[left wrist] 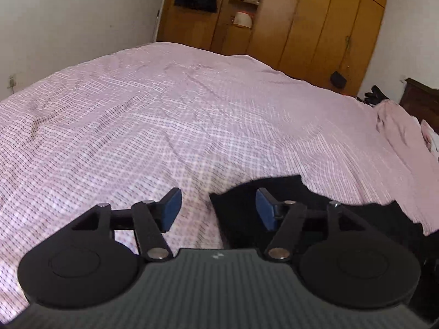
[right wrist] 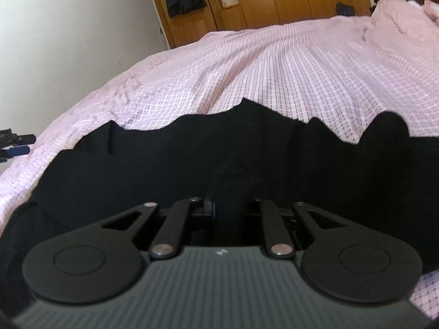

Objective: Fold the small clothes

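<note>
The black garment lies spread on the bed, over its pink checked cover, on the near side of the bed from both cameras and far from the wooden wardrobe that stands past the bed's far edge. Its far edge is wavy and uneven against the cover.

The left gripper hovers just off the garment's left end, its blue-padded fingers set wide apart with nothing between them; only the bed cover and one corner of the black cloth show in the gap. In the right wrist view the same gripper appears small at the garment's far left, beside the cloth and not touching it.

The right gripper is low over the middle of the garment, its fingers drawn close together and pinched on a raised fold of the black cloth that stands between them.

A crumpled pink cloth lies on the bed to the right of the garment, well apart from it
</note>
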Tool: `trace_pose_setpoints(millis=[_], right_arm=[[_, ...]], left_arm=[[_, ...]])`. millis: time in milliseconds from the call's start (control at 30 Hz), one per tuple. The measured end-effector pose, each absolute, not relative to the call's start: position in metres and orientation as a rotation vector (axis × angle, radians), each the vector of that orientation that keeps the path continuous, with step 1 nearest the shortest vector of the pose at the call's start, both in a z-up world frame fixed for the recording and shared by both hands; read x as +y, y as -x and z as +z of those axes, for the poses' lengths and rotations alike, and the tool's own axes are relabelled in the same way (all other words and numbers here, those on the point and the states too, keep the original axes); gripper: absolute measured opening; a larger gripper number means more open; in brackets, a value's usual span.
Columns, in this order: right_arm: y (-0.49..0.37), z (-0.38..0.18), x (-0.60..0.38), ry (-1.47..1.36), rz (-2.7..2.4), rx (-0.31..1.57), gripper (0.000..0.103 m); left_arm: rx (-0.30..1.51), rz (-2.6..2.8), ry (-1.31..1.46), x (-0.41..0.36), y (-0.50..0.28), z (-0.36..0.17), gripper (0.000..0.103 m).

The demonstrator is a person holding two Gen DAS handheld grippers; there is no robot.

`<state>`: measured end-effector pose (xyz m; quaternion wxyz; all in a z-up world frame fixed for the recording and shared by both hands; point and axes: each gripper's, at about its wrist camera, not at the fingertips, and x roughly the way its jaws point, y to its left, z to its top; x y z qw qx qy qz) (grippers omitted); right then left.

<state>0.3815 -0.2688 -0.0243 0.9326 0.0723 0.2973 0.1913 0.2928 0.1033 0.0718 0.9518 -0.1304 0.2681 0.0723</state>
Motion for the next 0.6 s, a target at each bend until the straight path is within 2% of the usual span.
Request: trace_pose_setpoints(millis=[33,100,133,167,233,467,533,567,600], right_arm=[[-0.381,-0.022,-0.27,-0.153,0.38,0.593,0.019],[-0.377,-0.02,-0.275,-0.164,0.353,0.566,0.039],[-0.374,-0.021,-0.279,-0.18,0.353,0.562,0.046],[-0.373,-0.023,-0.282,-0.204,0.364,0.568,0.058],[-0.371,-0.027,-0.289,-0.268,0.408,0.603,0.06],[-0.364,-0.034,-0.285,-0.372,0.473,0.676,0.058],[-0.363,-0.034,-0.282,-0.37,0.466,0.672,0.039],[-0.363,-0.034,-0.282,-0.37,0.449,0.67,0.017],[-0.362,-0.033,-0.284,-0.388,0.434,0.663,0.014]], left_arm=[[0.552,0.137,0.254,0.1,-0.291,0.067,0.068],[0.57,0.103,0.218,0.091,-0.284,0.062,0.071],[0.574,0.089,0.2,0.086,-0.278,0.059,0.078],[0.575,0.081,0.181,0.082,-0.273,0.056,0.082],[0.581,0.058,0.121,0.072,-0.261,0.05,0.091],[0.672,0.087,-0.174,0.038,-0.256,0.018,0.095],[0.674,0.115,-0.251,0.032,-0.266,0.006,0.095],[0.666,0.125,-0.28,0.031,-0.269,0.002,0.095],[0.659,0.138,-0.282,0.032,-0.272,0.001,0.093]])
